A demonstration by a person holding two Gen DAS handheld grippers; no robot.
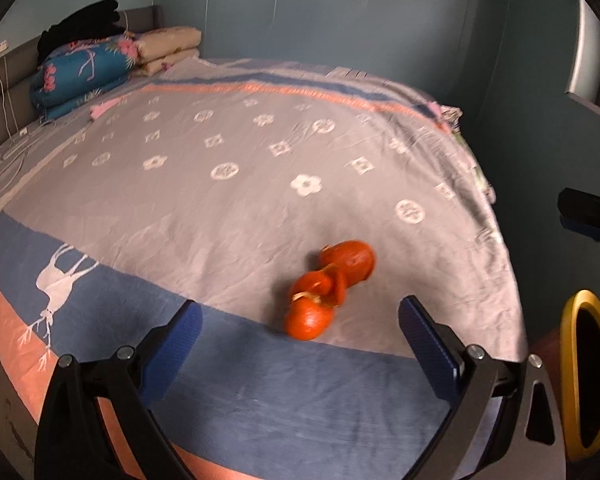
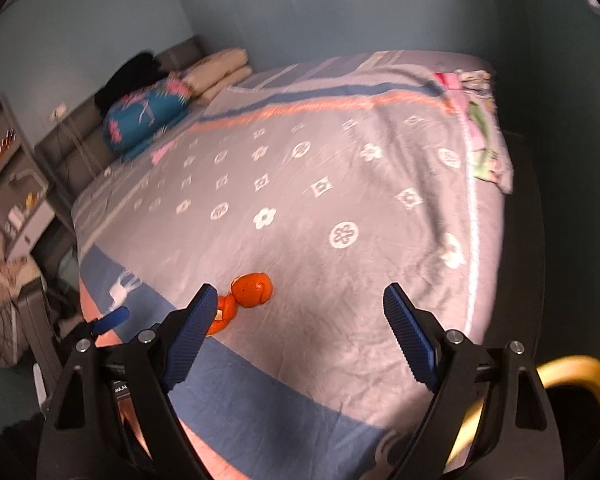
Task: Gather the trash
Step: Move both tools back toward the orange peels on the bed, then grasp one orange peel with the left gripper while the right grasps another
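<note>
Orange peel (image 1: 329,289) — curled, bright pieces clumped near the bed's (image 1: 204,184) foot edge, grey patterned cover, blue-grey walls — left gripper (image 1: 300,320) and right gripper (image 2: 296,312) fingers spread, holding nothing.

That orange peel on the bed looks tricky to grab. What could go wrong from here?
The orange peel lies in curled, loosely joined pieces, so a pinch may lift only one and drop the rest. It rests on the soft bed cover, which the open left gripper could snag. The yellow-rimmed bin sits off the bed's edge, so scraps could fall short.
</note>
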